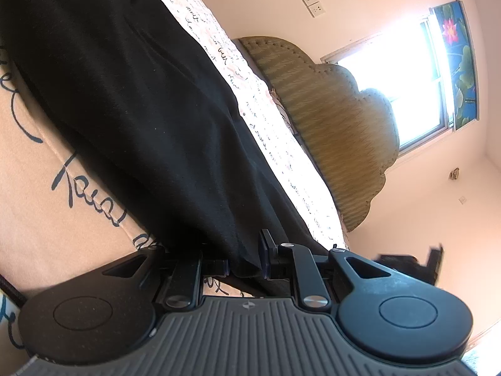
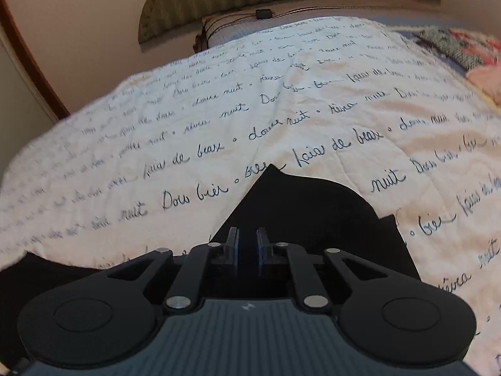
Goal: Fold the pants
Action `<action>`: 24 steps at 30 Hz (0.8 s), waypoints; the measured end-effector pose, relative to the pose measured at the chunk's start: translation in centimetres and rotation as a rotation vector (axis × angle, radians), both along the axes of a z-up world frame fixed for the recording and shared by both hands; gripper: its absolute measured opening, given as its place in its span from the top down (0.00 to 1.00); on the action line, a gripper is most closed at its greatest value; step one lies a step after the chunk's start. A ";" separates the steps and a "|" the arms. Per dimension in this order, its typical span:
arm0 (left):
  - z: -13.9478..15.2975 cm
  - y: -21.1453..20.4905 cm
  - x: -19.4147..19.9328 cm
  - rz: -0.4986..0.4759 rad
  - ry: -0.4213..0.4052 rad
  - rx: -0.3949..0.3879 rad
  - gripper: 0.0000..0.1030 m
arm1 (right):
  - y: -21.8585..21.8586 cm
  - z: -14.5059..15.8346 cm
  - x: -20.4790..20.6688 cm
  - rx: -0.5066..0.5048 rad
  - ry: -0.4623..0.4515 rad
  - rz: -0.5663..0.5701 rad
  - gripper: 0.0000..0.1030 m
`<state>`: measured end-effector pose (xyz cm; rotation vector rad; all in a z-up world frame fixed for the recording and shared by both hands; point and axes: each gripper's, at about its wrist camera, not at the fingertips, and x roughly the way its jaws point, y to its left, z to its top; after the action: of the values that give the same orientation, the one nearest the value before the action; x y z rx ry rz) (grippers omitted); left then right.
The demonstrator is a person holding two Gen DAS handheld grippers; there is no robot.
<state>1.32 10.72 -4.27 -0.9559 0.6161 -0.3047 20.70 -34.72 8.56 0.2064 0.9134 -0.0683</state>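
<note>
Black pants (image 1: 141, 100) hang pinched in your left gripper (image 1: 244, 260) and your right gripper (image 2: 247, 250), fingers narrowed on cloth, so next lay the fold flat on the bed (image 2: 313, 109).

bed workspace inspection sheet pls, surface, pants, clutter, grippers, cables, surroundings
surface: bedspread printed with cursive script, spread over the bed.
job's things: black pants, lifted and draped in the left wrist view; a corner lies ahead of the right gripper.
clutter: colourful knitted blanket at the far right of the bed.
grippers: left gripper has pants cloth between its fingers; right gripper fingers nearly together, whether on cloth cannot be told.
cables: thin black wires with a small box by the headboard.
surroundings: woven headboard, bright window, flower-print curtain, wall sockets.
</note>
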 end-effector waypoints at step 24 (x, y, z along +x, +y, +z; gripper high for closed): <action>-0.3 0.5 0.0 -0.017 -0.020 -0.047 0.68 | 7.9 -6.3 5.7 -0.604 0.157 -0.094 0.24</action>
<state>1.32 11.27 -4.58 -0.9920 0.6007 -0.3448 26.42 -26.86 2.23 -0.3221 0.9987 -0.4453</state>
